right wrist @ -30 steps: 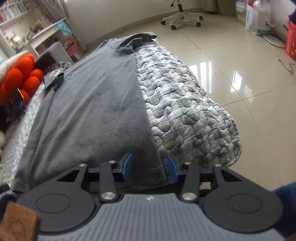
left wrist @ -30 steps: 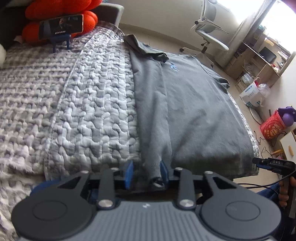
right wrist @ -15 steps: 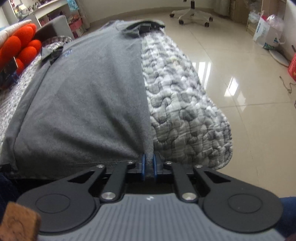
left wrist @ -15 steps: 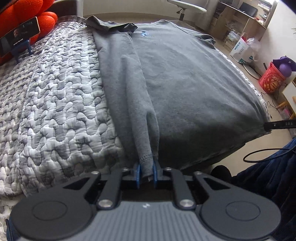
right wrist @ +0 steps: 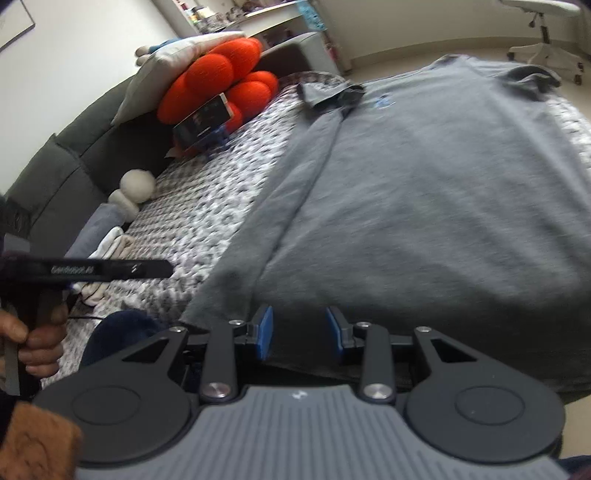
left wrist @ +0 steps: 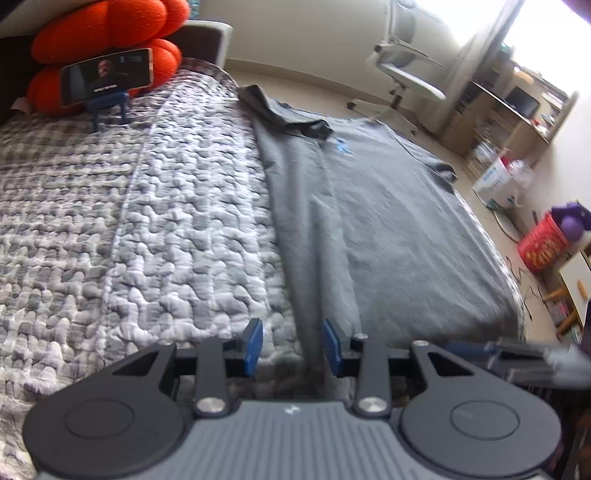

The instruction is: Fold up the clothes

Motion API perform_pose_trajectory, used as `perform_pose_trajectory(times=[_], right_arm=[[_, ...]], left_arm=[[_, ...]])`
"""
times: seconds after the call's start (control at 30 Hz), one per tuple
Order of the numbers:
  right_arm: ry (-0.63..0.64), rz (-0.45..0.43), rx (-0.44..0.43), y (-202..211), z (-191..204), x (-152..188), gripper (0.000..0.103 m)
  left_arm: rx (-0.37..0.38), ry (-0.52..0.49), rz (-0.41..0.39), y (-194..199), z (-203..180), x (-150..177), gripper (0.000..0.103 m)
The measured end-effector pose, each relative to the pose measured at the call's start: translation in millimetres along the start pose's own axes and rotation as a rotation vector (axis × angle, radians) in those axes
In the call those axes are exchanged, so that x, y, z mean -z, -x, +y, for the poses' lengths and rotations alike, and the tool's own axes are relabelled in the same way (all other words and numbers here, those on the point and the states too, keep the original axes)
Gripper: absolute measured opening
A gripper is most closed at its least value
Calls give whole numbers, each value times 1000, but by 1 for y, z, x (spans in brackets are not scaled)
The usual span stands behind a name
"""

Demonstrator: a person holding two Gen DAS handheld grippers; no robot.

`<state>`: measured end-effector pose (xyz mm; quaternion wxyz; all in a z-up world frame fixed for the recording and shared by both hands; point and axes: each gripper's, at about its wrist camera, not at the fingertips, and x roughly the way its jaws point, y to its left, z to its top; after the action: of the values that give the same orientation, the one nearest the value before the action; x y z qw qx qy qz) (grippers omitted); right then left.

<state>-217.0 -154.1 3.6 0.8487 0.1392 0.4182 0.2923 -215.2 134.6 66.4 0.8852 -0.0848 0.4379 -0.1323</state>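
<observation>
**Bedroom, grey shirt flat on the quilt, both tongs let go**

Bedroom light comes in from the window past the office chair (left wrist: 402,70), and the bed's grey-and-white quilt (left wrist: 147,229) carries the one thing that matters: a dark grey shirt (left wrist: 399,221) spread face up along the side of the bed nearer the floor, collar toward the far end. One long side has been laid over onto the body as a narrow band, which I take to be the first lengthwise fold; the hem hangs at the near edge of the bed, handy for both tools.

The left tongs (left wrist: 291,347) stand apart, having just opened, with that folded band running between the blue pads but not pinched. The right tongs (right wrist: 299,332) are likewise parted after opening, poised over the hem with cloth below them rather than gripped. My guess is that each has just let go of a corner.

Beyond the shirt, a phone on a blue stand (left wrist: 107,79) leans against an orange cushion (left wrist: 110,33).

Both views are smeared by motion. The hem itself is hidden behind the tool bodies, so whether it lies even I cannot tell. The far sleeve (right wrist: 532,75) is bunched and partly cut off, and the chest logo is unreadable.
</observation>
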Motion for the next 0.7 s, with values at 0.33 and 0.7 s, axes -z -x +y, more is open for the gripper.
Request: perform_pose_trajectory(times=[0.33,0.7], right_arm=[[-115,72,-80,-57,22,12,36],[-97,42,-77,-46,27,20,9]], left_arm=[[-40,116,-53,-5,32,-11,36],[-46,113,-60,-9,37,-11,36]])
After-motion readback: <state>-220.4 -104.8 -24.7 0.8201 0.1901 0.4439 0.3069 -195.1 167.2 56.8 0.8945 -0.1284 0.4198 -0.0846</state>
